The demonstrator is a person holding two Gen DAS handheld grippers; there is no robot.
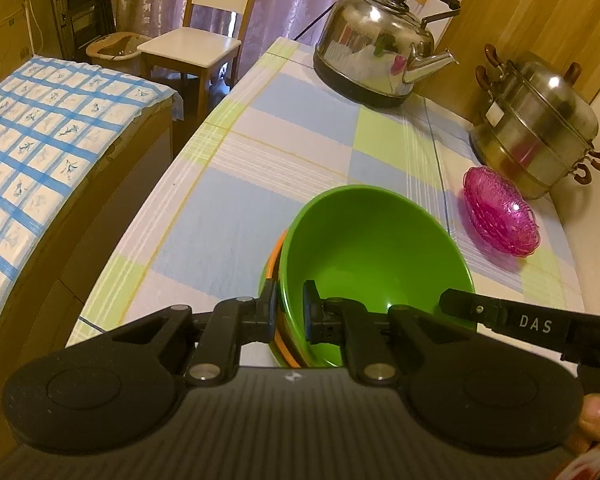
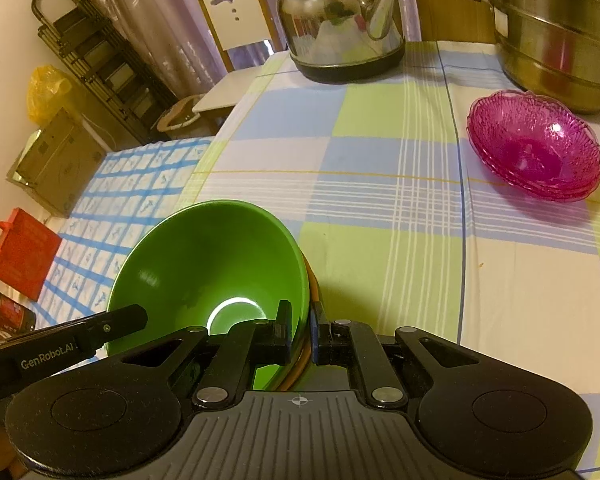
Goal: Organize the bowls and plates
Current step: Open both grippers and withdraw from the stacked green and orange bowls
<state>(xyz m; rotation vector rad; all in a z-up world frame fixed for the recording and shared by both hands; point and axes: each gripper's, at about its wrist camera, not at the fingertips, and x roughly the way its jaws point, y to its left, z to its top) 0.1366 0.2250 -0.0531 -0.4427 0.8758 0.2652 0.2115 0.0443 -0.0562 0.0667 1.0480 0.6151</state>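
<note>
Bowl stack: green bowl (image 1: 374,264) nested in an orange bowl (image 1: 274,276), of which only the rim shows; the stack sits at the near part of the table (image 1: 220,208), tilted in both views; whether it rests on the cloth or is lifted cannot be told.
Left tool (image 1: 290,308): nearly closed on the left rim of the stack, one finger outside the orange bowl, the other inside the green bowl.
Right tool (image 2: 300,334): nearly closed on the right rim of the same stack, one finger inside the green bowl, the other outside the orange rim.
Pink dishes (image 2: 534,146): translucent, scalloped, stacked on the right of the table, well apart from the bowl stack.
Kettle (image 1: 378,46): steel, at the far end of the table.
Steamer pot (image 1: 540,124): steel, tiered, far right, just beyond the pink dishes.
Tablecloth: blue, green and white checks.
Chair (image 1: 196,40): beyond the table's far left corner.
Bed (image 1: 40,140): left of the table, blue-checked cover.
</note>
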